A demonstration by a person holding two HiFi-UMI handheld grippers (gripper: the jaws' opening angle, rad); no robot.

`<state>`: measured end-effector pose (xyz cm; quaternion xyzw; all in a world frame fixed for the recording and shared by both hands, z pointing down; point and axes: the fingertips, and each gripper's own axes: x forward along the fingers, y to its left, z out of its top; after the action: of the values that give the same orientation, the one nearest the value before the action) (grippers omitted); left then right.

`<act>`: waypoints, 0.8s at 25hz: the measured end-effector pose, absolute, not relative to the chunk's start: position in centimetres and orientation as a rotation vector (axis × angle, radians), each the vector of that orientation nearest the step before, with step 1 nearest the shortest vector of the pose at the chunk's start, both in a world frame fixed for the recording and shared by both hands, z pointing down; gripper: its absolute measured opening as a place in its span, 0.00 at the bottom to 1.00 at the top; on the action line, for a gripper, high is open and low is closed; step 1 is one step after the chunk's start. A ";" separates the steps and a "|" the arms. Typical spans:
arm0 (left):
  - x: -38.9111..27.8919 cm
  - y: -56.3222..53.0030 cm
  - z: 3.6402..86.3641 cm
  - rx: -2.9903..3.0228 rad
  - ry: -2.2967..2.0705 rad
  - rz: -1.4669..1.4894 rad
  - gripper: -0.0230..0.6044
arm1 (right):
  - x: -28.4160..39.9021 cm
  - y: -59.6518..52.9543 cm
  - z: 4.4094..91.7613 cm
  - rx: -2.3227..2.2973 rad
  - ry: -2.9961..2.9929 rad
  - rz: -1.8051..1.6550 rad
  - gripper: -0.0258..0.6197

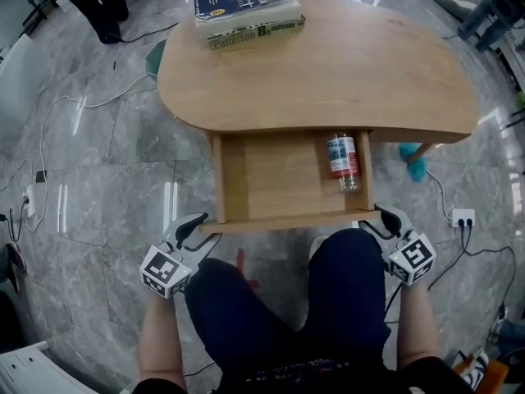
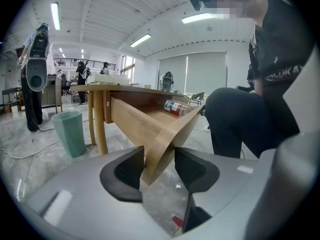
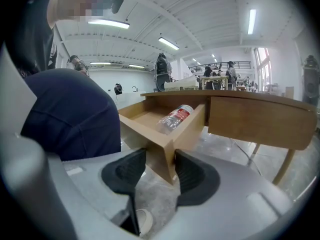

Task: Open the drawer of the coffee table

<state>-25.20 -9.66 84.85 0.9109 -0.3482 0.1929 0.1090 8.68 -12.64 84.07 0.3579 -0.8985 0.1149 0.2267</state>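
Observation:
The wooden coffee table point(image 1: 328, 72) has its drawer point(image 1: 279, 179) pulled out toward me. A clear plastic bottle point(image 1: 343, 161) with a red label lies in the drawer's right side. My left gripper point(image 1: 205, 224) holds the drawer's front left corner, and in the left gripper view the corner of the drawer point(image 2: 150, 124) sits between the pads of the left gripper point(image 2: 159, 166). My right gripper point(image 1: 379, 218) grips the front right corner. In the right gripper view the drawer point(image 3: 150, 119) and bottle point(image 3: 175, 118) lie beyond the right gripper point(image 3: 160, 171).
Two books point(image 1: 246, 11) are stacked on the table's far edge. A green bin point(image 2: 70, 132) stands by the table's legs. My knees point(image 1: 344, 286) are just in front of the drawer. A socket strip point(image 1: 462, 217) and cables lie on the marble floor. People stand in the background.

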 end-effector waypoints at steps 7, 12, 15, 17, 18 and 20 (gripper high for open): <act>-28.3 -8.8 82.4 2.624 -1.138 0.440 0.33 | 9.3 -11.9 81.9 0.920 -2.555 0.254 0.33; -29.9 -8.4 78.7 2.572 -1.241 0.379 0.07 | 8.9 -12.9 76.0 0.976 -2.693 0.359 0.17; -29.1 -8.5 76.2 2.523 -1.231 0.364 0.05 | 7.8 -14.4 72.9 0.950 -2.703 0.402 0.04; -27.5 -8.2 73.7 2.481 -1.192 0.365 0.05 | 6.2 -14.8 70.5 0.886 -2.705 0.439 0.04; -26.7 -8.0 72.1 2.464 -1.175 0.354 0.05 | 5.4 -14.7 69.0 0.852 -2.698 0.462 0.04; -25.1 -8.3 67.9 2.453 -1.164 0.284 0.05 | 4.0 -14.2 66.2 0.787 -2.665 0.492 0.04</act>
<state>-25.08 -8.26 67.86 0.8796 -0.4173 0.1019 0.2045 4.04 -14.19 66.22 0.2752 -0.9323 0.1721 0.1593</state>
